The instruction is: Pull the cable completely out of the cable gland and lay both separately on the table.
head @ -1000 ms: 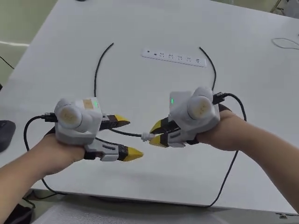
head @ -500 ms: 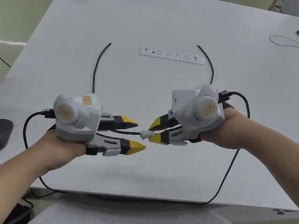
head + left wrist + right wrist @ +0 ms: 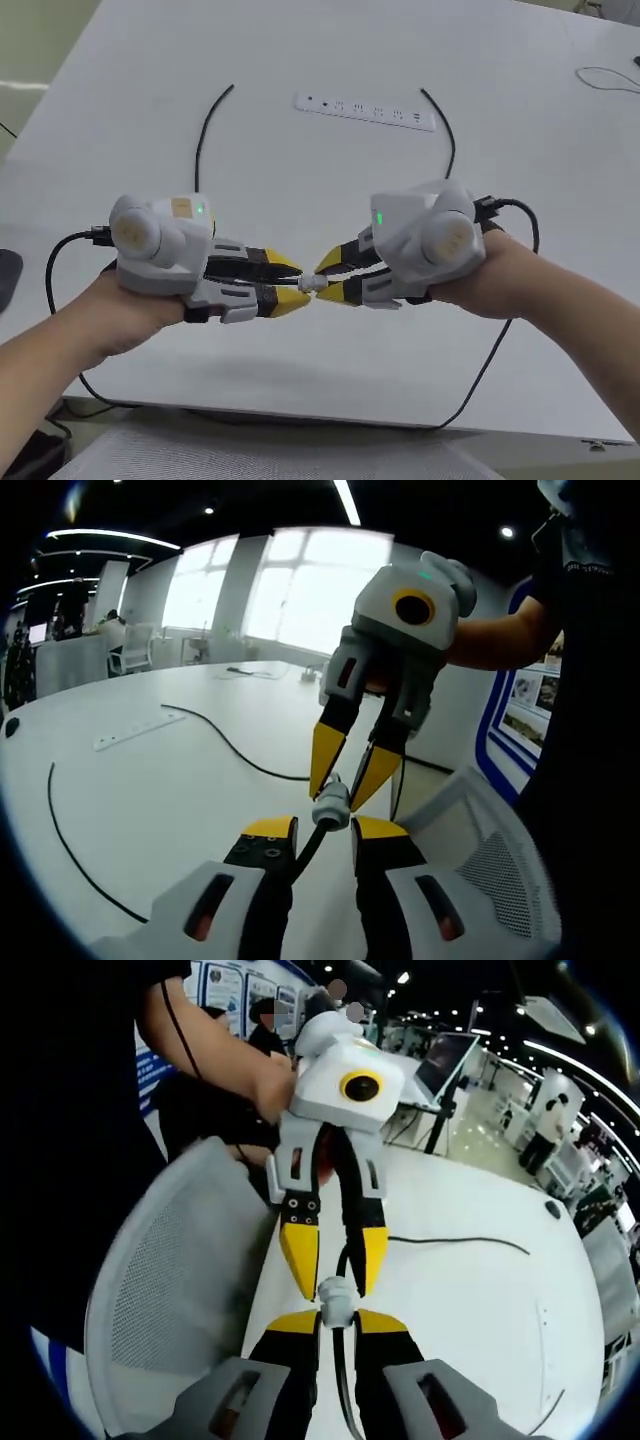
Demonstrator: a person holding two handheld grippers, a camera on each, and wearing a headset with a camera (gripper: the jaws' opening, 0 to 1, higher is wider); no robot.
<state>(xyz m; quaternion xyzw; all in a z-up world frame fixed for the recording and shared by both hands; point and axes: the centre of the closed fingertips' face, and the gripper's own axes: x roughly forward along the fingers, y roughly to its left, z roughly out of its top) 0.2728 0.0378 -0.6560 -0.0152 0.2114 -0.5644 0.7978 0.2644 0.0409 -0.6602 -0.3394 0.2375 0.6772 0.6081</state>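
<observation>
Closer than half second back: left gripper [image 3: 292, 281] now tip-to-tip with right gripper [image 3: 330, 278], left jaws narrowed. White table [image 3: 300, 60] below; power strip [image 3: 365, 110] at far side, loose black leads [image 3: 205, 140] near it. Both grippers held above near table edge. Left jaws slightly apart, straddling black cable [image 3: 305, 852]. Right jaws clamped on white cable gland [image 3: 312, 284], held in air between tips, cable threaded through it.

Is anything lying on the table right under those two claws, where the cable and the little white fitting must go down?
Nothing visible does. The table below the cable gland and the cable is bare; the power strip lies far back.
</observation>
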